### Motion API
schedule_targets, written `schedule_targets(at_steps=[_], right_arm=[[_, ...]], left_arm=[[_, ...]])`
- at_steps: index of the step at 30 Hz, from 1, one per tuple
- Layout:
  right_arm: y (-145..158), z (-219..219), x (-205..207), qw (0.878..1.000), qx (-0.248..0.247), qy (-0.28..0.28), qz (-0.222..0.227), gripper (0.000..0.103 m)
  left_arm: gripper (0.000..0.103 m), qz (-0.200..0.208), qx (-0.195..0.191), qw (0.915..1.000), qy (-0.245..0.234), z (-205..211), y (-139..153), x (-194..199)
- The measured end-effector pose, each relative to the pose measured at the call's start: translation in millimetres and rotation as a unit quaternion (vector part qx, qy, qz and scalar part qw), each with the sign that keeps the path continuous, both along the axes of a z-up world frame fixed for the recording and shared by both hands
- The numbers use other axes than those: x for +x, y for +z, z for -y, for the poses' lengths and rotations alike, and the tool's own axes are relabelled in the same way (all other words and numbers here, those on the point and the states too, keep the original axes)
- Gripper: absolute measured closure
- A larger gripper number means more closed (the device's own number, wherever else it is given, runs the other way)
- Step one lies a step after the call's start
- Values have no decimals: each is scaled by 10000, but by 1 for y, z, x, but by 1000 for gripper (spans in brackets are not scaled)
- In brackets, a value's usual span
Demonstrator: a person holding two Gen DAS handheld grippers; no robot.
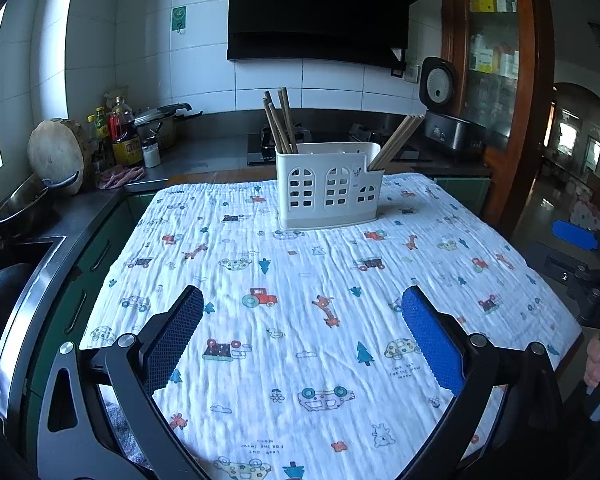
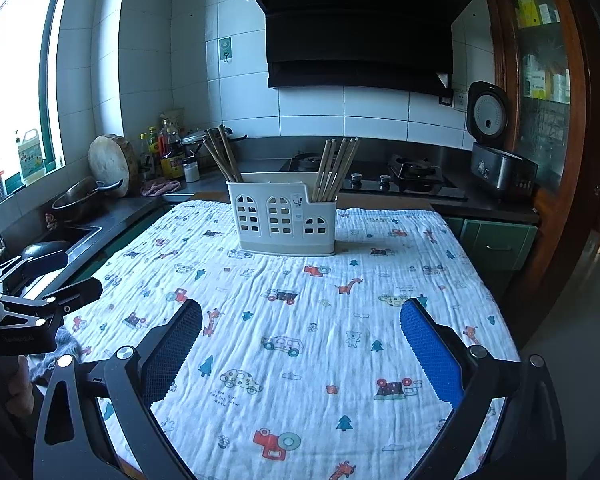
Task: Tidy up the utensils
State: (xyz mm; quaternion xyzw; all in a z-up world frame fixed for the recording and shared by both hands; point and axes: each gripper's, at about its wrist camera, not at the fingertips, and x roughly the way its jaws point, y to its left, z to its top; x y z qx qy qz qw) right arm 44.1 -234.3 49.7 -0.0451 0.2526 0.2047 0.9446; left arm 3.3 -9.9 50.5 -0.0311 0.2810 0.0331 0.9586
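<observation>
A white utensil holder (image 1: 330,186) (image 2: 283,216) with arched cut-outs stands at the far middle of the table. Dark brown chopsticks (image 1: 279,122) (image 2: 222,156) stand in its left compartment. Lighter wooden chopsticks (image 1: 396,142) (image 2: 336,168) lean in its right compartment. My left gripper (image 1: 302,304) is open and empty, low over the near part of the cloth. My right gripper (image 2: 300,316) is open and empty too, also well short of the holder. The right gripper's side shows in the left wrist view (image 1: 580,264), and the left gripper's side in the right wrist view (image 2: 28,300).
A white cloth with cartoon prints (image 1: 300,280) (image 2: 300,300) covers the table. Behind it lie a counter with a gas hob (image 2: 400,178), a rice cooker (image 2: 496,160), bottles (image 1: 122,132), a round chopping block (image 1: 58,154) and a sink (image 2: 72,236) at left.
</observation>
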Motion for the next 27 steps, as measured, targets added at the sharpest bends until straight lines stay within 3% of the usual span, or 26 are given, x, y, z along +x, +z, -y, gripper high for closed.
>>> schedule_targets(at_steps=[27], right_arm=[[-2, -5, -3, 10000, -4, 53, -21, 7]], left_arm=[[5, -73, 18, 10000, -25, 1, -2, -1]])
